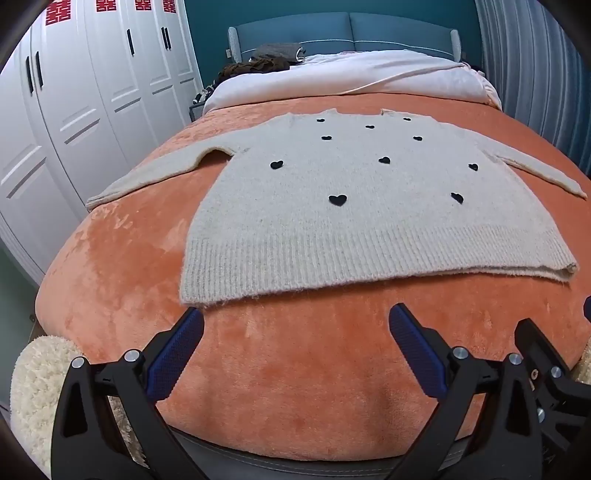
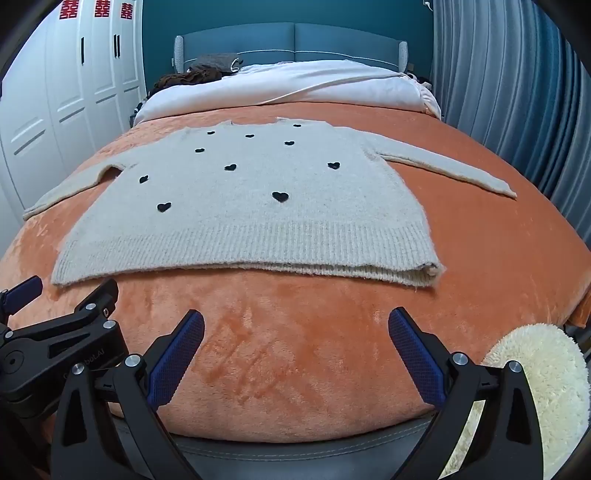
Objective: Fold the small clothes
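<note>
Both grippers hang over the near edge of the orange blanket (image 1: 295, 369), jaws spread wide w/ nothing btwn them: left gripper (image 1: 295, 321), right gripper (image 2: 295, 323). Left view catches only a corner of the right tool at its right edge; right view shows more of the left one at lower left. Fluffy cream rug (image 2: 546, 369) sits low right in right view, low left in left view. Past the pads, apart from them, the grey sweater (image 1: 332, 206) w/ black hearts lies flat, hem nearest, sleeves out. Beyond: white duvet (image 1: 351, 74), dark clothes pile (image 1: 258, 64) hard to make out, teal headboard (image 1: 351, 29). White wardrobe (image 1: 92, 92) at left, cut off by the lens edge.
</note>
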The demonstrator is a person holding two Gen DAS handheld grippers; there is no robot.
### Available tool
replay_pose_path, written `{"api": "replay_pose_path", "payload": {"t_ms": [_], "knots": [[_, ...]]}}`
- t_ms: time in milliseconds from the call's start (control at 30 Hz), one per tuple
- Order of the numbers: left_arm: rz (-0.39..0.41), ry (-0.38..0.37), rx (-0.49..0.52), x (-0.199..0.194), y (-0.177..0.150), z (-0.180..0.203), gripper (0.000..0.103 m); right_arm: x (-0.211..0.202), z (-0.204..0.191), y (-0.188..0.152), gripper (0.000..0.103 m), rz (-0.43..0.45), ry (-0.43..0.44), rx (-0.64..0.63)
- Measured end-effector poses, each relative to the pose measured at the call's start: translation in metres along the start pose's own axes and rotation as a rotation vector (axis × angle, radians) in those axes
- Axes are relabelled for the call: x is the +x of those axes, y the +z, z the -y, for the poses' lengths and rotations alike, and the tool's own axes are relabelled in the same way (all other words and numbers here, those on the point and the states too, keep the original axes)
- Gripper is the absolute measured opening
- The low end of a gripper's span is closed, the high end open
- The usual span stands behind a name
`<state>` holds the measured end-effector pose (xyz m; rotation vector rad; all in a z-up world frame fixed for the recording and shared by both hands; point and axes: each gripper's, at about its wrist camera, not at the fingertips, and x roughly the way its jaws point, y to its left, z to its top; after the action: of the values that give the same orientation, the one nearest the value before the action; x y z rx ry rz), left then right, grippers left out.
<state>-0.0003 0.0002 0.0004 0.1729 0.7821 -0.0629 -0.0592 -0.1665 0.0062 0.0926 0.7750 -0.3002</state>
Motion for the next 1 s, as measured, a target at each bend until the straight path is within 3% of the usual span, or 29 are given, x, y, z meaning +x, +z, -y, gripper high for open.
{"api": "replay_pose_path", "payload": {"t_ms": [1000], "knots": [[0.001,0.015,0.022,0.003,-0.003,0.002,0.098,0.003,-0.003,-0.004,0.098,-0.028,0.004,-0.007]]}}
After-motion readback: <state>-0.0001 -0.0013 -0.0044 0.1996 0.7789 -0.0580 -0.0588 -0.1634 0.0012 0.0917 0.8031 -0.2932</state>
